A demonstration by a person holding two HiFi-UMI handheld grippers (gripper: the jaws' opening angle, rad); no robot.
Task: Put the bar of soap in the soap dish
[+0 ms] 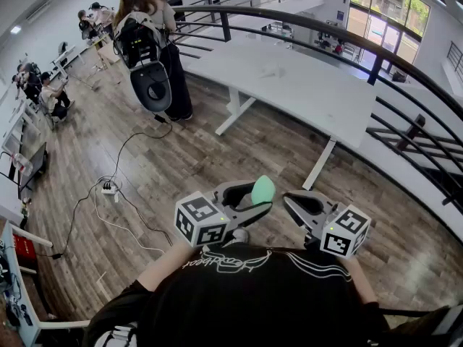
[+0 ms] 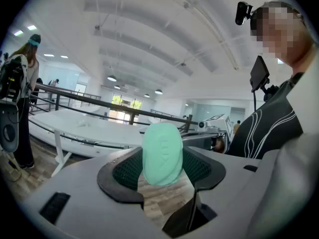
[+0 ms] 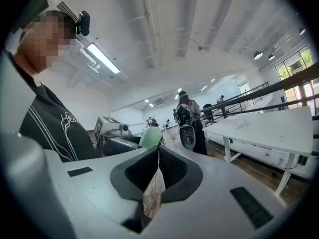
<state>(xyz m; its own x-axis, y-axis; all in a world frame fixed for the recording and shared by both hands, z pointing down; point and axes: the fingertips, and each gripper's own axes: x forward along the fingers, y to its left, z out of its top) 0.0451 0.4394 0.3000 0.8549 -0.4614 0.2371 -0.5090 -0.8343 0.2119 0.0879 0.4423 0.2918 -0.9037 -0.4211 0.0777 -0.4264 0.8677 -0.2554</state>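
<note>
Soap [image 2: 162,153] sits clamped between the jaws of our left gripper [image 1: 260,197], held out above the wood floor [image 1: 217,150]. Our right gripper [image 3: 157,156] is just beside it, jaws together on nothing. A white table [image 1: 289,78] stands well beyond both.

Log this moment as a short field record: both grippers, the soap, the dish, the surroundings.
left gripper: closed on the bar of soap, held in the air
bar of soap: green, clamped between the pads
right gripper: jaws together, empty
soap dish: in no view
surroundings: wooden floor, long white table ahead, standing person with a backpack
</note>
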